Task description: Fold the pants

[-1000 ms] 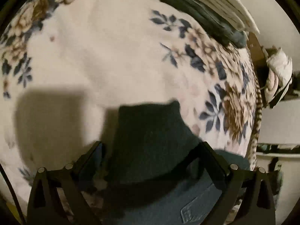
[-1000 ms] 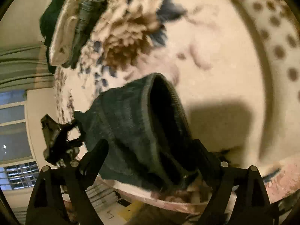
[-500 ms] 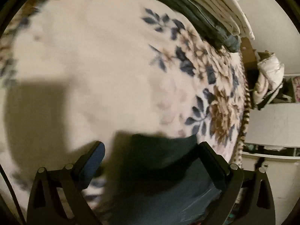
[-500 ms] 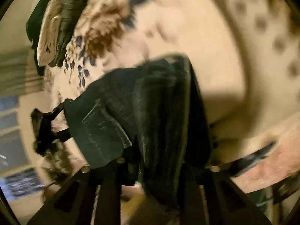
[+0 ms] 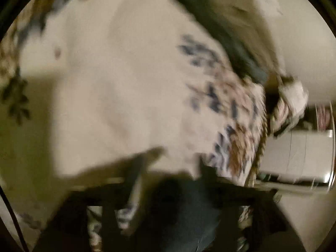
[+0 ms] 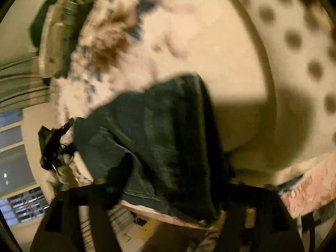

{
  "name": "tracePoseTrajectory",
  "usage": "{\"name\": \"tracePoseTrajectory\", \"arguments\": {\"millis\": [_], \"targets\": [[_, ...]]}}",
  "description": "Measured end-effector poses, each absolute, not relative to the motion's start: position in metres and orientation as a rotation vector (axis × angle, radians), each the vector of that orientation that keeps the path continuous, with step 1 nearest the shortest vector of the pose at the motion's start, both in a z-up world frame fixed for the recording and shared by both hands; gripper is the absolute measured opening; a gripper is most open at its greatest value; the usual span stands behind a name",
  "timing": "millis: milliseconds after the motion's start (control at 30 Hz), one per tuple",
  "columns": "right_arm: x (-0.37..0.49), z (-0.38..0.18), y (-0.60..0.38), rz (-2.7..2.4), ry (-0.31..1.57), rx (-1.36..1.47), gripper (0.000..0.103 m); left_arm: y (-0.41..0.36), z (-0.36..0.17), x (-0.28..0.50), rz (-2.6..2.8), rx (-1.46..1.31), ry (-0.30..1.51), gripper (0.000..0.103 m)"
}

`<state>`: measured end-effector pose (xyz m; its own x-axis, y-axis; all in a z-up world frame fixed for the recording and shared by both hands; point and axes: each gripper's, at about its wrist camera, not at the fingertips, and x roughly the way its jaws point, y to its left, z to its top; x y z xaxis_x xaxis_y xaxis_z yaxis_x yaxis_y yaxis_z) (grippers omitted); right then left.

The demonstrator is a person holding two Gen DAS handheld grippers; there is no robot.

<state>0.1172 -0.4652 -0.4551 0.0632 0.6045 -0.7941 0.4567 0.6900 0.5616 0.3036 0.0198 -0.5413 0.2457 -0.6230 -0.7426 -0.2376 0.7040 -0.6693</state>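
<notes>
Dark denim pants (image 6: 168,142) lie bunched at the near edge of the cream floral blanket (image 5: 126,73), between the fingers of both my tongs. My right gripper (image 6: 174,180) has just been opening and its fingers now stand wide to either side of the cloth, pressing nothing; my left gripper (image 5: 170,180) has just been narrowing a little, with denim between its fingers, though blur hides whether they touch it
</notes>
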Motion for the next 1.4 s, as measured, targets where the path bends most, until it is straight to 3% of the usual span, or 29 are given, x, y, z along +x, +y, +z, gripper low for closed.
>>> {"name": "tracePoseTrajectory", "arguments": {"millis": [33, 200, 300, 500, 667, 700, 733, 767, 833, 1033, 1300, 1400], "targets": [[0.119, -0.453, -0.465, 0.162, 1.551, 0.893, 0.085, 0.018, -0.530, 0.295, -0.329, -0.784, 1.300, 0.092], [0.130, -0.497, -0.440, 0.359, 1.610, 0.944, 0.089, -0.007, -0.532, 0.260, -0.502, -0.849, 1.294, 0.094], [0.134, -0.518, -0.418, 0.498, 1.636, 1.001, 0.090, -0.025, -0.543, 0.251, -0.510, -0.740, 1.292, 0.099], [0.136, -0.526, -0.420, 0.561, 1.608, 0.977, 0.090, -0.029, -0.575, 0.254, -0.548, -0.663, 1.434, 0.100], [0.139, -0.517, -0.406, 0.522, 1.614, 0.897, 0.091, -0.053, -0.577, 0.245, -0.616, -0.616, 1.433, 0.100], [0.138, -0.512, -0.404, 0.477, 1.617, 0.851, 0.082, -0.062, -0.572, 0.244, -0.626, -0.553, 1.423, 0.096], [0.136, -0.509, -0.403, 0.445, 1.619, 0.825, 0.071, -0.062, -0.567, 0.242, -0.628, -0.533, 1.413, 0.069], [0.133, -0.505, -0.404, 0.404, 1.611, 0.825, 0.067, -0.059, -0.563, 0.240, -0.630, -0.544, 1.403, 0.056], [0.129, -0.497, -0.404, 0.374, 1.593, 0.826, 0.056, -0.052, -0.554, 0.238, -0.628, -0.583, 1.396, 0.041], [0.124, -0.461, -0.405, 0.391, 1.544, 0.845, 0.046, -0.058, -0.511, 0.235, -0.651, -0.549, 1.357, 0.035], [0.172, -0.370, -0.401, 0.438, 1.428, 0.864, 0.046, -0.058, -0.418, 0.282, -0.688, -0.529, 1.240, 0.035], [0.232, -0.331, -0.389, 0.460, 1.397, 0.829, 0.046, -0.054, -0.386, 0.328, -0.694, -0.538, 1.203, 0.035]]}}
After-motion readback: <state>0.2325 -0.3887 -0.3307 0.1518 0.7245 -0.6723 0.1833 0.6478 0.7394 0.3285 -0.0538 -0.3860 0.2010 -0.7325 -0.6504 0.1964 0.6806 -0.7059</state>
